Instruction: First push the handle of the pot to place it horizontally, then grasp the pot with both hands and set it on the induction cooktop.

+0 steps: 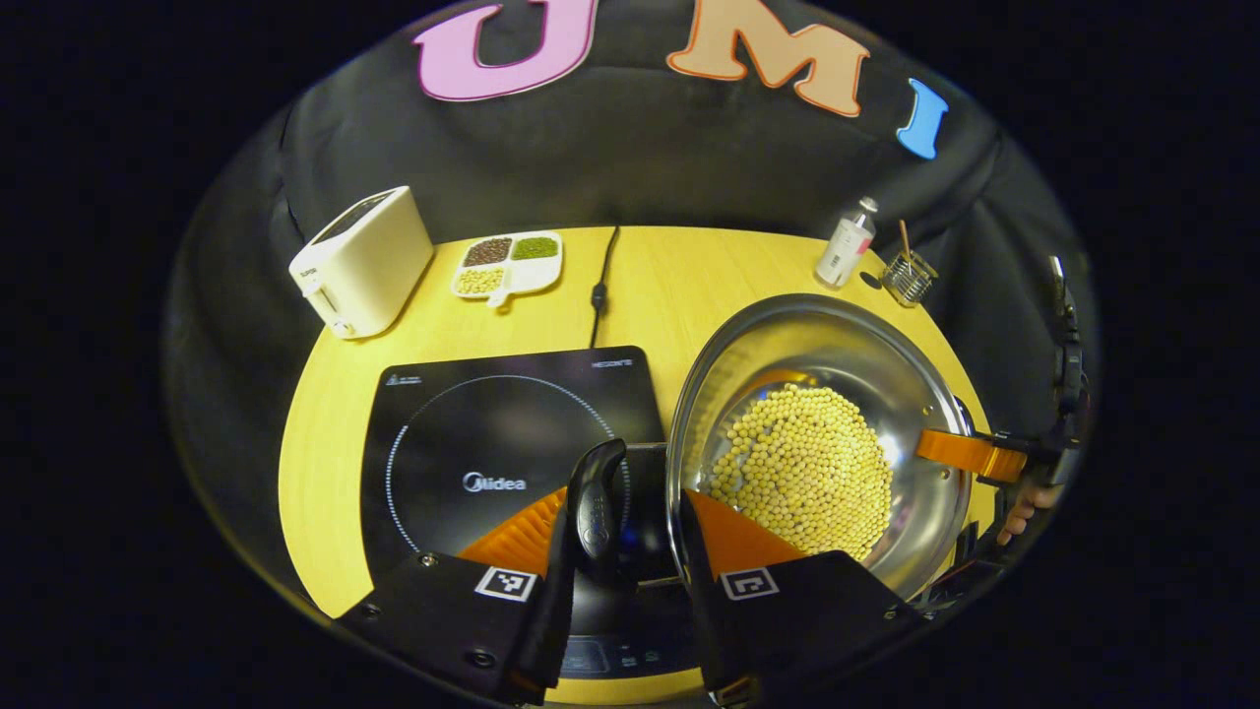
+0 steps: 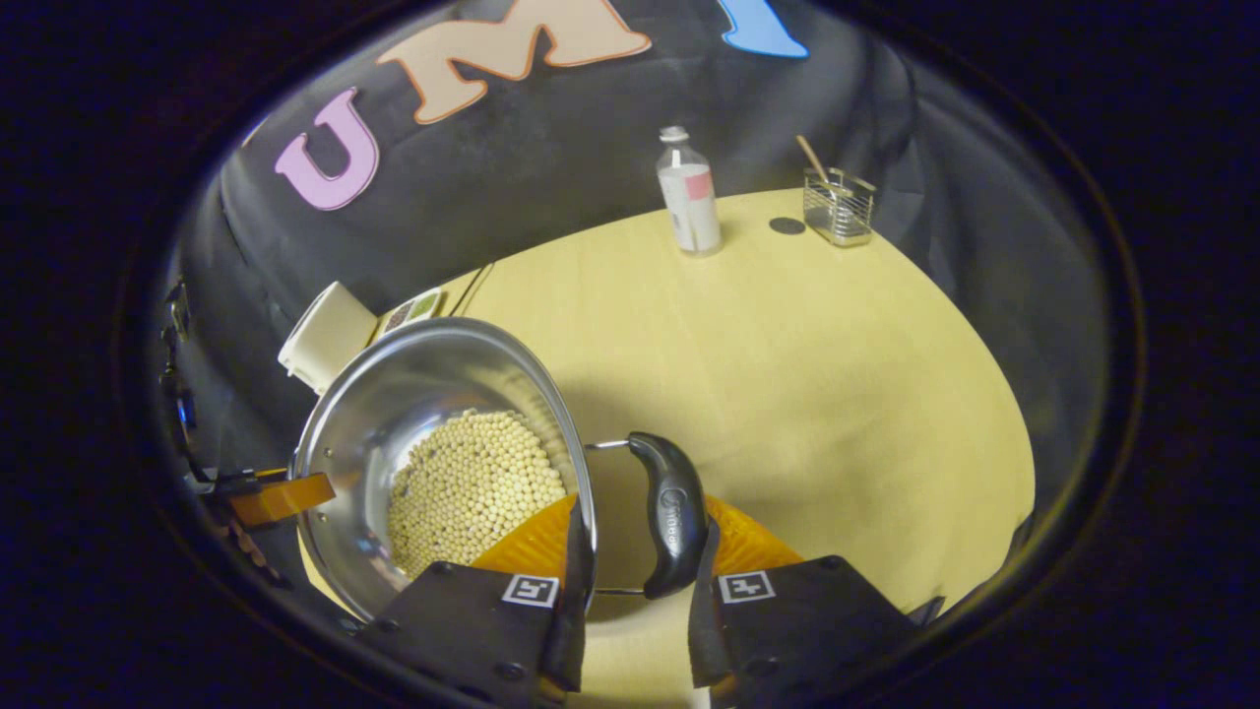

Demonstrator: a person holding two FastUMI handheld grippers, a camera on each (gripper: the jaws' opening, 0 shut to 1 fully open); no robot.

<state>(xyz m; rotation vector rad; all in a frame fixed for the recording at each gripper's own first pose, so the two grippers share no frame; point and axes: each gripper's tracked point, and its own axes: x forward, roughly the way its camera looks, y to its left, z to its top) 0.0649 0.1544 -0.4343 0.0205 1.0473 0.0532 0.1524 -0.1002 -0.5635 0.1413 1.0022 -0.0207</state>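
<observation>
- In the left gripper view, the left gripper [image 1: 630, 537] pinches one black handle [image 1: 597, 502] of the pot [image 1: 822, 443], lower centre, above the induction cooktop [image 1: 472, 433].
- In the right gripper view, the right gripper [image 2: 635, 561] pinches the other handle [image 2: 671, 514], lower centre.
- The pot holds soybeans [image 1: 802, 468].

The right gripper [image 2: 635, 566] clamps the pot [image 2: 394, 414] by its handle [image 2: 669, 512].

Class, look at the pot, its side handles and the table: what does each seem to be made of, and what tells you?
Pot: probably polished stainless steel; its silvery wall mirrors its surroundings.
Side handles: likely moulded black plastic on thin metal wire; smooth with a dull sheen.
Table: pale wood or wood-look laminate; matt and even, so I cannot tell which.
</observation>
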